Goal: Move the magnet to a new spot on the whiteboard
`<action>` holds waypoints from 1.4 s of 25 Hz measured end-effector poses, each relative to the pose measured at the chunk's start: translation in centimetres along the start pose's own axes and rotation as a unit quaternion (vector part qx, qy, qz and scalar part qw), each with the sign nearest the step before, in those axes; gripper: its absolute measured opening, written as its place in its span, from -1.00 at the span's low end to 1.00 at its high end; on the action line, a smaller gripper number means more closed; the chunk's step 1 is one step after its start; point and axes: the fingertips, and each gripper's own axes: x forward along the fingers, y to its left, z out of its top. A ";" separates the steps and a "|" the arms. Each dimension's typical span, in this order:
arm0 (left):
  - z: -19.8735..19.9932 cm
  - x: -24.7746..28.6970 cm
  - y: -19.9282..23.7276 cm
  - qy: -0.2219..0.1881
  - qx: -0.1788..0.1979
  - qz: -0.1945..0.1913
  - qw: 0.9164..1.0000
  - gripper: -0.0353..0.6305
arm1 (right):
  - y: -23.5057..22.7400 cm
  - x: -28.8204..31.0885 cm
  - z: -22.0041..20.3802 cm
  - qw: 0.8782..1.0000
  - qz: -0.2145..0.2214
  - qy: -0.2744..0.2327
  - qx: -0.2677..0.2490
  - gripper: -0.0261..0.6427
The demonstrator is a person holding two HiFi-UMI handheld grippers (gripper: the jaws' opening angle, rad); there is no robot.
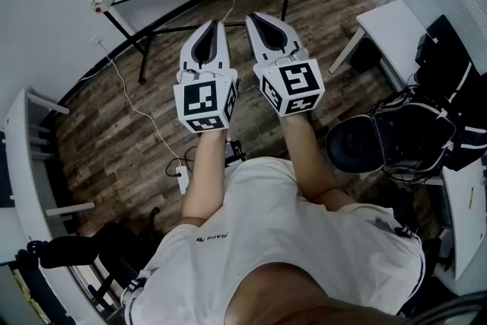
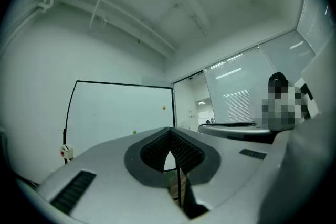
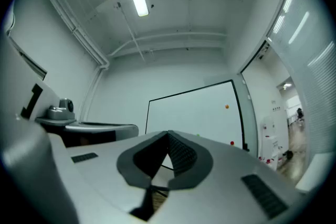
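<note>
Left gripper: your fingers clenched, nothing between them. Right gripper: fingers likewise clenched, empty. Both point at the white, black-framed whiteboard at 12 o'clock. Small round orange magnet: on the board's 2 o'clock area, well apart from both.

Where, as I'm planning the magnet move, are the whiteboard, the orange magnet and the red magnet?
whiteboard (image 3: 189, 113): right gripper view, bare white middle.
orange magnet (image 3: 227, 107): right gripper view, its centre.
red magnet (image 3: 232, 142): right gripper view, its centre.
</note>
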 end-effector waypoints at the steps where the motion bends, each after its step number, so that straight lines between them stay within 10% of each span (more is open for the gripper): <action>1: 0.0 -0.3 -0.1 0.001 0.001 0.000 1.000 -0.89 | 0.2 -0.2 0.0 1.000 0.000 0.000 0.001 -0.88; 35: -6.0 4.4 -5.9 0.037 -0.001 0.077 0.996 -0.89 | -8.1 -1.0 -4.1 0.998 0.056 0.006 0.029 -0.88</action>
